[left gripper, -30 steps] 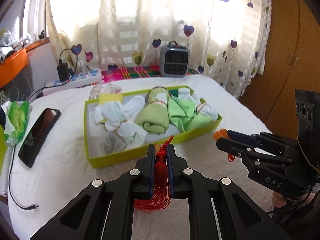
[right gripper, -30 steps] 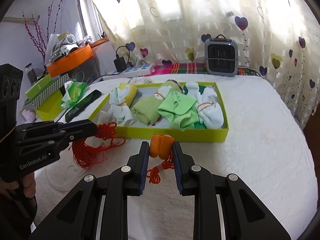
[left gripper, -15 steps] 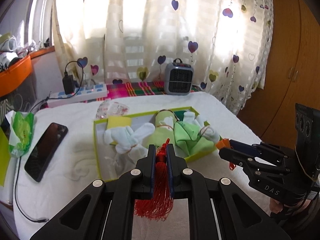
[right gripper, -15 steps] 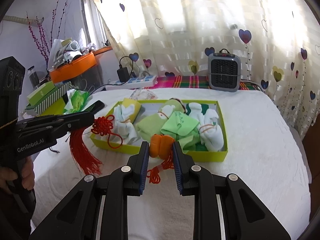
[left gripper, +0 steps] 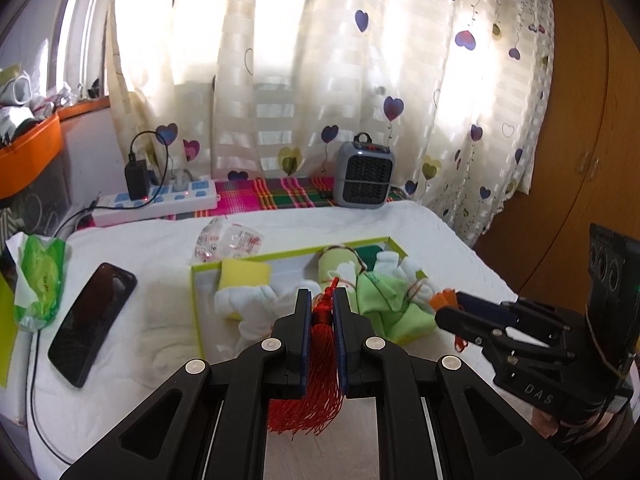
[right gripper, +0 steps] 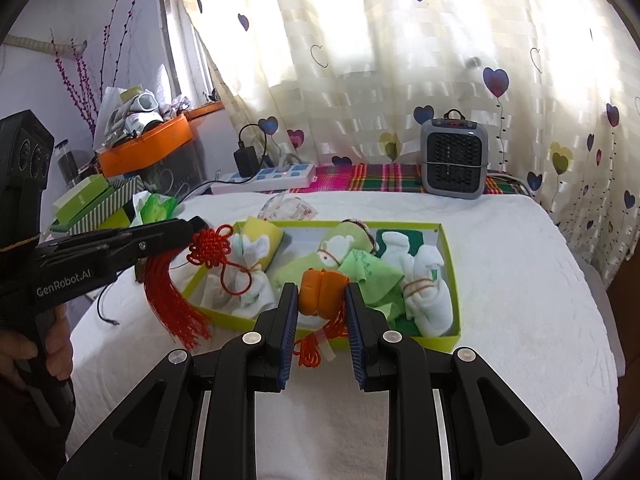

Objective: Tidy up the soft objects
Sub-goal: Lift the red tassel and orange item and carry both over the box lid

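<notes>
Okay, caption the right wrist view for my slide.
Right gripper clamps an orange ornament; left gripper lifts a red knotted tassel beside the sock box.

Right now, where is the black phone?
In the left wrist view the black phone lies on the white bed, left of the green box, beside the green packet.

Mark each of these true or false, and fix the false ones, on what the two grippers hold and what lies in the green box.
1. The left gripper is shut on the red tassel. True.
2. The right gripper holds nothing. False: its pads press on an orange pouch.
3. The green box holds white and green cloth bundles. True.
4. The black phone lies inside the box. False: it lies on the white cover, outside the box.
5. The small grey heater stands behind the box, by the curtain. True.
</notes>
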Demonstrator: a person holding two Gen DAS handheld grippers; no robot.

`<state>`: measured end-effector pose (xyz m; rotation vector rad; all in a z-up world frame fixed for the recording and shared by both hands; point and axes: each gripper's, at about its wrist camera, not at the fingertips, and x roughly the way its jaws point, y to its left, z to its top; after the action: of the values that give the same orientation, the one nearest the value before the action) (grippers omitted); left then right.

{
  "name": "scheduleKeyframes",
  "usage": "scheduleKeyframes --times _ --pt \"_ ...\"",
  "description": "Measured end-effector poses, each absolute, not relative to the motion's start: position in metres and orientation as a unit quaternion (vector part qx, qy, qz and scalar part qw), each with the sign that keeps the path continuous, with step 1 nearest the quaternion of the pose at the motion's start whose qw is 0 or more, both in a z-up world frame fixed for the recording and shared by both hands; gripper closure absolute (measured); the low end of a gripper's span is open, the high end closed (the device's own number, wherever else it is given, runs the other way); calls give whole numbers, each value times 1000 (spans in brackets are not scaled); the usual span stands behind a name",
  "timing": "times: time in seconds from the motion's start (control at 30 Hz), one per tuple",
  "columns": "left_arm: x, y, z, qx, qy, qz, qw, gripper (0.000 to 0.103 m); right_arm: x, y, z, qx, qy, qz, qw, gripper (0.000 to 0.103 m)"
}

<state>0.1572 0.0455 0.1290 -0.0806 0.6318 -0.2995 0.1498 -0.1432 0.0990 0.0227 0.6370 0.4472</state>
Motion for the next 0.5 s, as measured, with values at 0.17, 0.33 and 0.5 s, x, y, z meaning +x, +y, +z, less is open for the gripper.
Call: scheduleKeyframes --times 0.17,0.33,0.5 --pt "171 47 137 -50 302 -149 940 93 159 -138 98 10 312 219 924 78" --pt "186 46 141 -56 301 -154 939 93 166 -133 96 7 314 217 924 78" --pt "203 43 143 -62 304 -157 937 93 176 -130 92 10 319 214 923 78"
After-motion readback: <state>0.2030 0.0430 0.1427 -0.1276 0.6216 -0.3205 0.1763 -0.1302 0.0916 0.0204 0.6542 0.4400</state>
